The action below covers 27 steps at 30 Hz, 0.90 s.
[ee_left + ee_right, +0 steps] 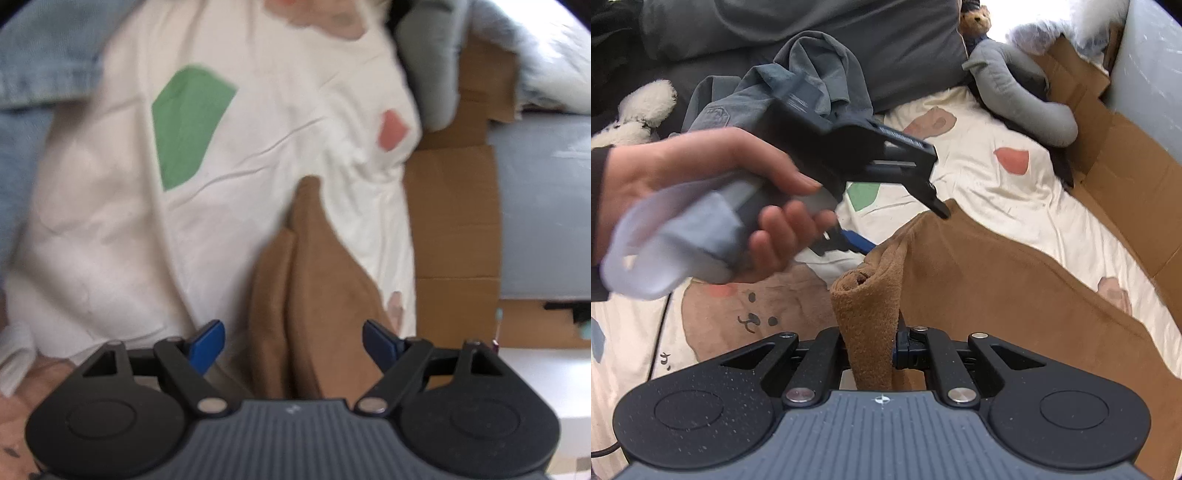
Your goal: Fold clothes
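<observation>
My right gripper (873, 350) pinches the brown garment (997, 280), which lies on the printed sheet (990, 184). My left gripper (293, 338) is spread above it. Cardboard (1126, 162) and a grey plush (1027, 92) crowd the far side. No readable writing.

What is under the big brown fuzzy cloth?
The brown fleece cloth lies on a cream bedsheet with coloured patches. The sheet shows all around it, but the part directly underneath is covered, so nothing else there can be seen.
</observation>
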Motion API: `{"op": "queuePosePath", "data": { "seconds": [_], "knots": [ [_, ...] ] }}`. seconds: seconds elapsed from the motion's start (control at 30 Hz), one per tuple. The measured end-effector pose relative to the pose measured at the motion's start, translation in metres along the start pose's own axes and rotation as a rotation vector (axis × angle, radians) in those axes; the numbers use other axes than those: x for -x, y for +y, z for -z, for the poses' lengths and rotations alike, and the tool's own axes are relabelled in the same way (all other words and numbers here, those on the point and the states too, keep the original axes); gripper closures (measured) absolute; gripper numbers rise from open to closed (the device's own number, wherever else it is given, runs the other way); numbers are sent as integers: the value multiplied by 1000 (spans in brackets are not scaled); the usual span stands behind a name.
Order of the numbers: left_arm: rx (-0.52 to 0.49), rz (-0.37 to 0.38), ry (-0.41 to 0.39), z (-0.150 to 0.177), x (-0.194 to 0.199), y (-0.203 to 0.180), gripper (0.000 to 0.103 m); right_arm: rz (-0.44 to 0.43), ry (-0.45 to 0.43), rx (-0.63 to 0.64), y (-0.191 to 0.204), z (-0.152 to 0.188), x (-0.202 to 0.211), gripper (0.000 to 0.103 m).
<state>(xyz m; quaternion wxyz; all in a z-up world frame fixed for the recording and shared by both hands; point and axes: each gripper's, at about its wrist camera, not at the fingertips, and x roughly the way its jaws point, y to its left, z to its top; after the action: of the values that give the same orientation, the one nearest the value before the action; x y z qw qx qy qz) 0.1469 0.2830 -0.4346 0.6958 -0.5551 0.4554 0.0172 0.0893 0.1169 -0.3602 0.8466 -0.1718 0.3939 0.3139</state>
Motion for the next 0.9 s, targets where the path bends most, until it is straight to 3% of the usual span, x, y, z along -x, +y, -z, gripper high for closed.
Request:
{"op": "queuePosePath", "data": {
  "seconds": [0.13, 0.17, 0.3, 0.33, 0.47, 0.63, 0.9],
  "knots": [
    [8, -3, 24, -4, -10, 5, 24, -58, 42, -4, -4, -4, -6, 96],
    [20, 3, 14, -5, -8, 7, 30, -73, 53, -1, -6, -5, -8, 96],
    [48, 24, 11, -6, -6, 15, 82, -128, 97, -30, -17, -8, -14, 97],
    [49, 26, 14, -7, -5, 16, 87, -134, 103, -43, -21, -8, -15, 97],
    [46, 41, 5, -6, 0, 18, 90, -153, 124, -102, -38, -10, -14, 97],
    [23, 63, -23, -2, 6, 6, 92, -212, 119, -76, -58, -16, -2, 98],
    [-73, 124, -61, 17, 10, -49, 94, -291, 107, -124, -101, -4, 20, 98]
  ]
}}
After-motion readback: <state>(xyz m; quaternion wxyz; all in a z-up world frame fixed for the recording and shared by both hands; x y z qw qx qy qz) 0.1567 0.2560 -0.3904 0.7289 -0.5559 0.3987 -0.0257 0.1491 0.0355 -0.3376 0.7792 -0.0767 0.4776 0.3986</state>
